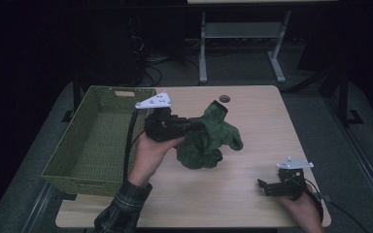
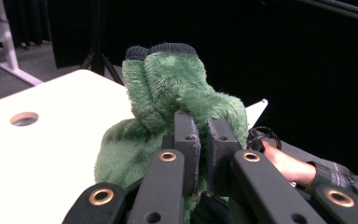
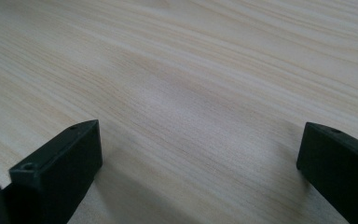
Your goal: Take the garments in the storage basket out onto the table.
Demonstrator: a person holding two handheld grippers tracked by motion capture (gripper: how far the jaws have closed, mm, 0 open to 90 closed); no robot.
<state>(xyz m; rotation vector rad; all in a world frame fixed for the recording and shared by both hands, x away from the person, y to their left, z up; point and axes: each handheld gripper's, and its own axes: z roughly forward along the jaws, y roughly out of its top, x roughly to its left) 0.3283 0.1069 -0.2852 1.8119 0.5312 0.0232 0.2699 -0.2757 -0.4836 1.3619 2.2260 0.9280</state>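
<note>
Fleece fills our left gripper view — the left hand-held gripper (image 2: 204, 140) clenched on the green fuzzy garment (image 1: 209, 138). From above we see it beside the wicker basket (image 1: 97, 141) — right hand-held gripper (image 3: 200, 158) released over the surface (image 1: 252, 111).

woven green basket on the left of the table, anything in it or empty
Empty. In the high view the woven green basket shows bare weave across its floor; the fuzzy green cloth is outside it, over the table, pinched in the left gripper.
</note>
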